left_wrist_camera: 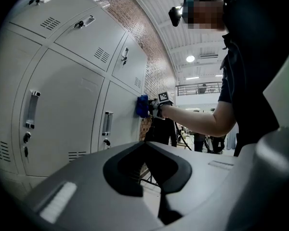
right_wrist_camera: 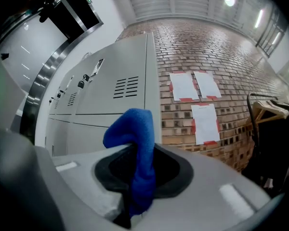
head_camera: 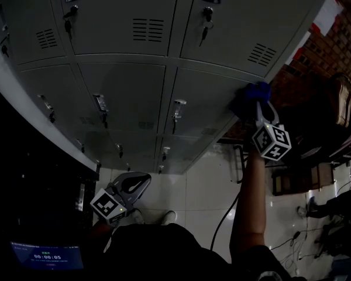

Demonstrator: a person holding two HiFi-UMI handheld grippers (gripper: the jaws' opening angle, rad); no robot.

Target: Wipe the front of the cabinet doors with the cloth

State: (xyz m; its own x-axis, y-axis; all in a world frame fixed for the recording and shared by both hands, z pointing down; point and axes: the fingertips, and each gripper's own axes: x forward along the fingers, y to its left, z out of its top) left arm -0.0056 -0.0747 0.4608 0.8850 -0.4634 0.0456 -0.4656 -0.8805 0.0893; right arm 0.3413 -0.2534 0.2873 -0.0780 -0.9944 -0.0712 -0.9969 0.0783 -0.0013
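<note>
Grey metal locker doors (head_camera: pixel 134 92) fill the head view, each with a handle and key. My right gripper (head_camera: pixel 258 101) is shut on a blue cloth (head_camera: pixel 256 91) and presses it against the right edge of a middle-row door (head_camera: pixel 202 107). In the right gripper view the blue cloth (right_wrist_camera: pixel 137 148) sticks up out of the shut jaws, with the cabinet (right_wrist_camera: pixel 120 95) to the left. The left gripper view shows the cloth (left_wrist_camera: pixel 142 106) on the door from the side. My left gripper (head_camera: pixel 131 186) hangs low near the floor, shut on nothing.
A brick wall (right_wrist_camera: pixel 202 57) with taped paper sheets (right_wrist_camera: pixel 204 121) stands right of the cabinet. A dark rack (head_camera: pixel 339 122) and cables lie on the glossy floor (head_camera: pixel 205 192) at the right. A small screen (head_camera: pixel 47 255) glows at lower left.
</note>
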